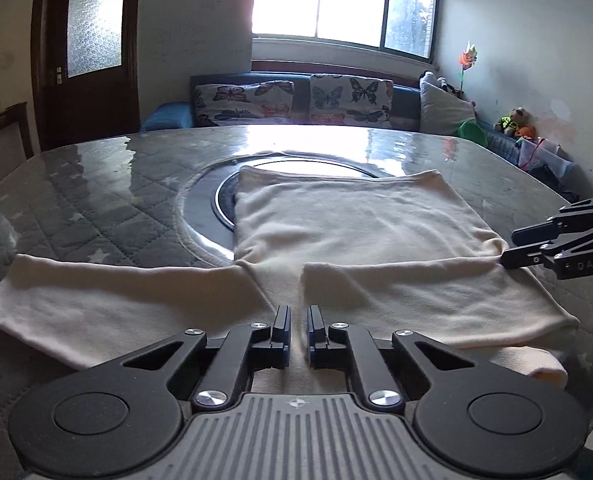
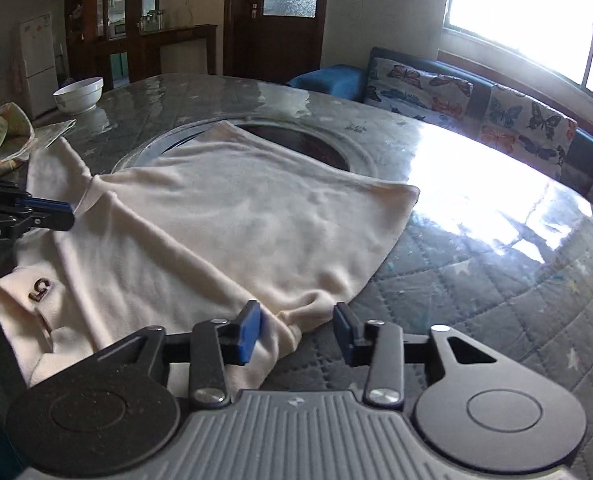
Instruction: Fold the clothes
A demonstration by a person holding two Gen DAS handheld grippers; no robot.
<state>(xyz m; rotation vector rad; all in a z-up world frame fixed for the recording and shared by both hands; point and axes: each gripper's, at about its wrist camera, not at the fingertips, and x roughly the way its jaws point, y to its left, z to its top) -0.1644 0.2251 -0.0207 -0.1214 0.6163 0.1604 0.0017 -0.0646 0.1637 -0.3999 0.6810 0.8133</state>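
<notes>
A cream long-sleeved top (image 1: 356, 224) lies flat on the glass-covered table (image 1: 136, 168). One sleeve (image 1: 108, 300) stretches out to the left, the other (image 1: 416, 296) is folded across the body. My left gripper (image 1: 298, 322) hovers low over the top's near edge, its jaws nearly together with a small gap and no cloth between them. In the right wrist view the top (image 2: 224, 220) shows a small "5" emblem (image 2: 40, 289). My right gripper (image 2: 296, 330) is open with a bunched fold of the top's edge (image 2: 308, 312) between its blue pads (image 2: 249, 332).
A white bowl (image 2: 79, 94) and a crumpled patterned cloth (image 2: 0, 136) sit at the table's far side. A round inset (image 1: 224, 196) lies under the top. A sofa with butterfly cushions (image 1: 292, 100) runs under the window.
</notes>
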